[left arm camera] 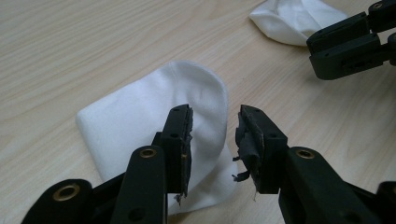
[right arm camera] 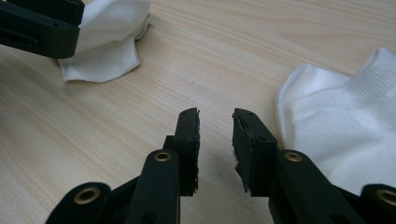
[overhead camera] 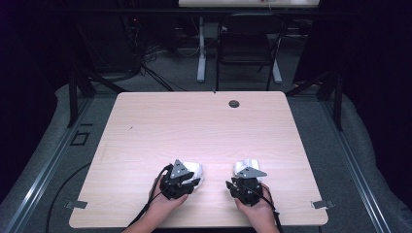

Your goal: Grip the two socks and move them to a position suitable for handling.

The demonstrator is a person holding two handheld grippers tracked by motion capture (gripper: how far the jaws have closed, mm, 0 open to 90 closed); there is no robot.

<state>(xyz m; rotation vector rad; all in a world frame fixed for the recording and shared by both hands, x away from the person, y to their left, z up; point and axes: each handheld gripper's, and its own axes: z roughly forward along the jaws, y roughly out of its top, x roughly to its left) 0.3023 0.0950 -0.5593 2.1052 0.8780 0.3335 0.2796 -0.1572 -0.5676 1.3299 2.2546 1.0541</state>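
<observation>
Two white socks lie on the pale wooden table near its front edge. In the high view the left sock is partly under my left gripper, and the right sock lies just ahead of my right gripper. My left gripper is open above the rounded end of its folded sock, with nothing between the jaws. My right gripper is open over bare wood, its ribbed sock just to the right of the jaws. Each gripper view also catches the other sock.
A dark round grommet hole sits near the table's far edge. A black folding chair and a white desk leg stand behind the table. Bare wood stretches ahead of both grippers.
</observation>
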